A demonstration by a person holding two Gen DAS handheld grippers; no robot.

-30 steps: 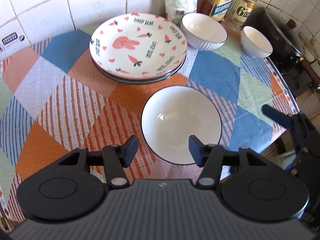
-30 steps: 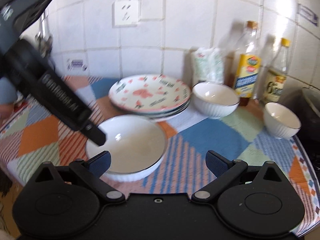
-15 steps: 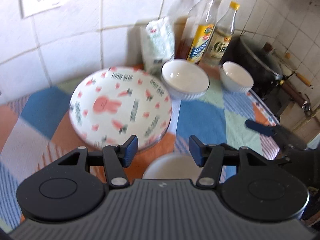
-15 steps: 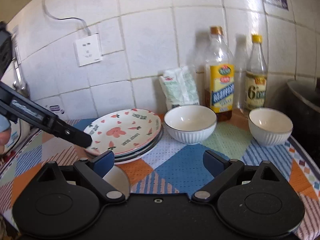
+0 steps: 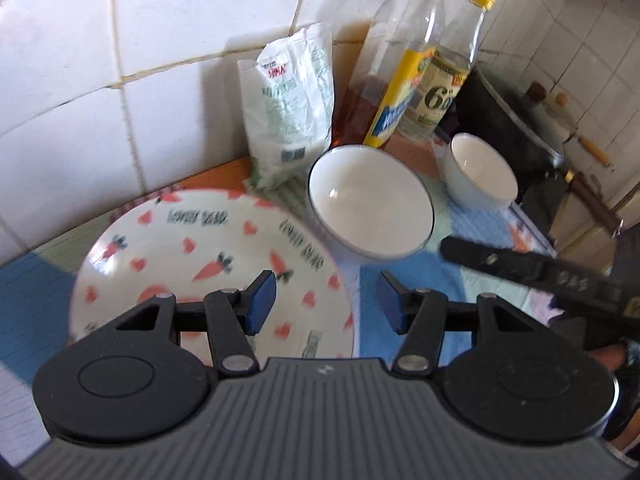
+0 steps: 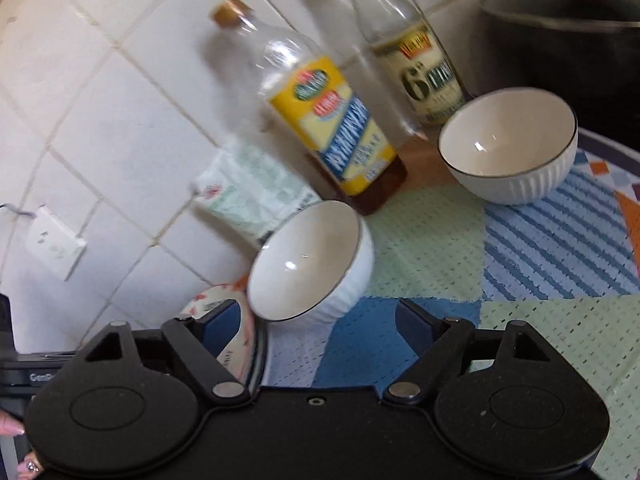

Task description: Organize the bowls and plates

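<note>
Over the patchwork tablecloth hangs the left gripper, blue pads spread wide and nothing between them; just under its left finger sits the rabbit-and-carrot plate, the top of a stack whose lower rims are hard to make out through the blur; just beyond the plate's far edge stands the larger white bowl, upright, dark line round its rim; whether plate and bowl touch, I cannot tell. Further right, apart from it, sits the smaller white bowl. Behind them, against the tiled wall, a white packet stands beside the yellow-label bottle and the pale-label bottle; a dark pot fills the corner. Coming in from the right edge, a black finger of the right gripper crosses near the larger bowl.

Switching to the right wrist view, tilted hard: right gripper wide open too, gripping nothing; the larger bowl sits just ahead of its pads, slightly left of centre, with the plate's rim peeking behind the left pad; the smaller bowl rests well beyond on the cloth, near the pale-label bottle.
</note>
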